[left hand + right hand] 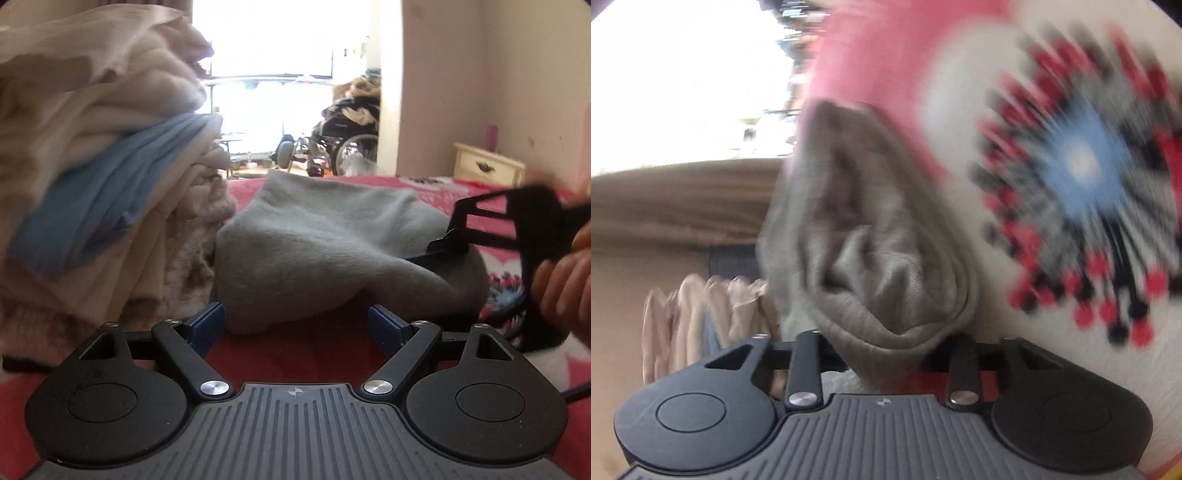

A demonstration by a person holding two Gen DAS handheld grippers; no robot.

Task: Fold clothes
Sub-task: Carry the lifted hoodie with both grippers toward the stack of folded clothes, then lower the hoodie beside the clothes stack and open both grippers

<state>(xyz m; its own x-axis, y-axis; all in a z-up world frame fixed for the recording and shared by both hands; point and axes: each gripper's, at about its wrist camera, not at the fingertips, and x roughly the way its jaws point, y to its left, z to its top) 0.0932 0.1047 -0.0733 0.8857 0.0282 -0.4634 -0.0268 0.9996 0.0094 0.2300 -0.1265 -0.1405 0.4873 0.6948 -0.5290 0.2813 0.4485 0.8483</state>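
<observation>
A grey garment (314,243) lies bunched on the pink bedspread (295,354). My left gripper (297,325) is open and empty, low over the bedspread just in front of the garment's near edge. My right gripper (439,251) reaches in from the right and pinches the garment's right side. In the right wrist view, tilted and blurred, the grey garment (882,240) runs down between the fingers; my right gripper (886,343) is shut on it, its fingertips hidden by the cloth.
A tall stack of folded cream, beige and blue clothes (103,177) stands at the left. The bedspread has a patterned white patch (1071,166) at the right. A white bedside cabinet (487,166) and a wheelchair (347,144) stand beyond the bed.
</observation>
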